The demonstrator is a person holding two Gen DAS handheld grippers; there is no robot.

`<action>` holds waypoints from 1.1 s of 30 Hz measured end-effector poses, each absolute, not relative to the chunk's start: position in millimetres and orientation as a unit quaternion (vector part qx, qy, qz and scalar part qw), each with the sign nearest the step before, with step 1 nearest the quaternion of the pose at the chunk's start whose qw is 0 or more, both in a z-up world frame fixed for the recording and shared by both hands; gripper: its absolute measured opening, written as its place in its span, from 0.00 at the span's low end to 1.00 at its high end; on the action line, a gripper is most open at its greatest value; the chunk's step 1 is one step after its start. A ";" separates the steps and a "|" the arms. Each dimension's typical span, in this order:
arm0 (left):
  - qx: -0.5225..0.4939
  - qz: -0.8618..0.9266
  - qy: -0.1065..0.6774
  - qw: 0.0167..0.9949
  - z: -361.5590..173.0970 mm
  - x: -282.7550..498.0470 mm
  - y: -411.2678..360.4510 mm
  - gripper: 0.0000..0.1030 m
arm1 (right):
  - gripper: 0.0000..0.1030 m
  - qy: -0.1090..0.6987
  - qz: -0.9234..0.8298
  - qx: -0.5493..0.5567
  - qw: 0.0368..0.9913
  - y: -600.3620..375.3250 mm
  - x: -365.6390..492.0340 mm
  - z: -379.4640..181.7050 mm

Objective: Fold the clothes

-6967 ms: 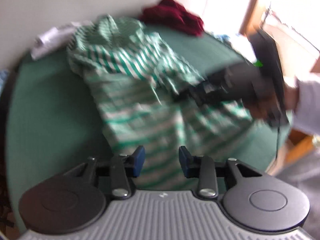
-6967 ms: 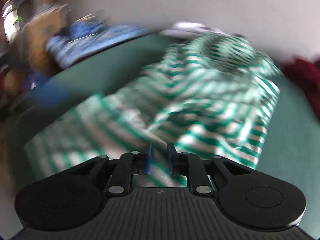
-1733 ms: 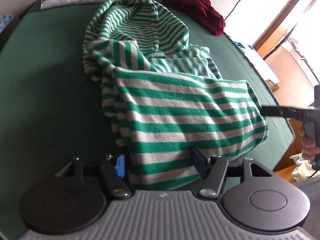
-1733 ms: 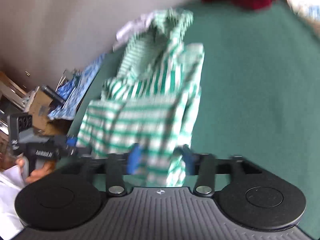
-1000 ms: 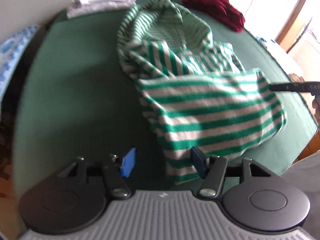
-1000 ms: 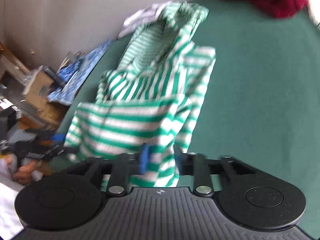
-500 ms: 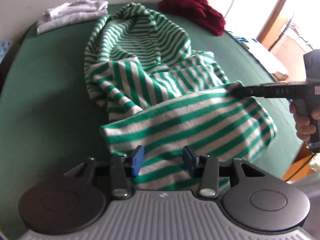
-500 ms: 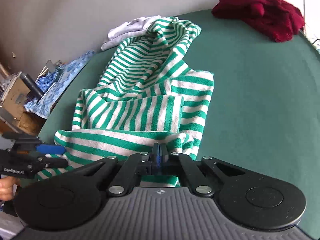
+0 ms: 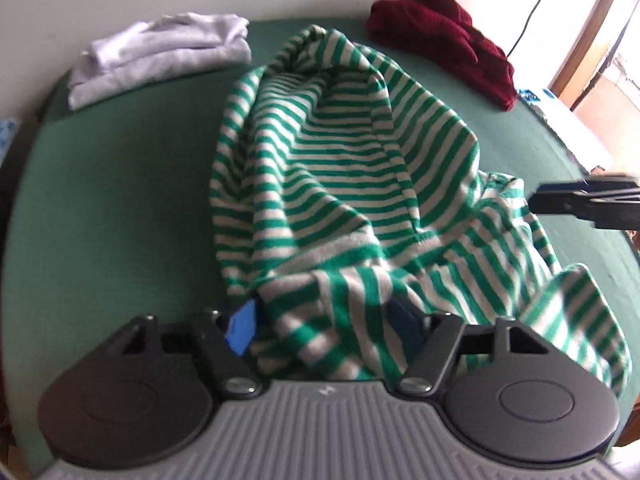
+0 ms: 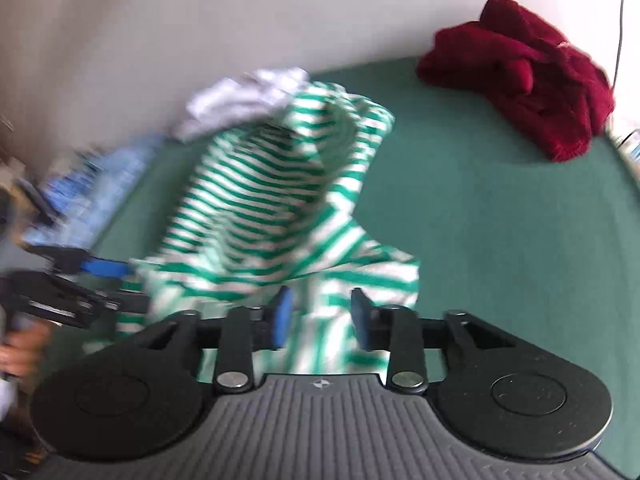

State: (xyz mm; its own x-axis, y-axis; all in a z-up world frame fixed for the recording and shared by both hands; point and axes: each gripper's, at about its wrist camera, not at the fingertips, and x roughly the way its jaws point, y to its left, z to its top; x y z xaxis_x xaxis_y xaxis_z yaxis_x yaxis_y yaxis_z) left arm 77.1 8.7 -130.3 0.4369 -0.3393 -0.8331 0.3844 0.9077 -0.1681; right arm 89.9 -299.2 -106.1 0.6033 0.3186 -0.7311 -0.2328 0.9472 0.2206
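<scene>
The striped top point(image 9: 344, 184) lies rumpled mid-table point(image 9: 112, 208) — its hood toward the far edge, its bunched hem at the near edge. The left gripper point(image 9: 324, 324) is opening, hem cloth heaped between its spread jaws. The right gripper point(image 10: 320, 316) is opening too, cloth between its jaws. A white pile point(image 9: 160, 60) and a red garment point(image 9: 444, 44) sit in the far corners.

Both wrist cameras look steeply down over the striped garment point(image 9: 344, 184) from close by, one from each near corner; both also take in the maroon pile point(image 10: 520, 80) beyond it.
</scene>
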 end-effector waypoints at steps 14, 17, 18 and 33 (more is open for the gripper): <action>-0.028 -0.227 0.423 0.877 -103.8 83.1 29.1 0.70 | 0.44 0.350 0.163 0.042 0.922 -282.0 174.5 -75.3; -0.023 -0.228 0.405 0.885 -89.7 76.5 25.4 0.78 | 0.66 0.345 0.205 0.036 0.915 -243.6 220.0 -78.1; -0.014 -0.229 0.399 0.888 -85.5 73.8 21.2 0.79 | 0.66 0.354 0.208 0.031 0.911 -230.1 237.3 -84.7; 0.082 -0.253 0.353 0.897 -89.6 95.4 -70.9 0.87 | 0.02 0.271 0.230 0.078 0.931 -231.3 230.2 15.3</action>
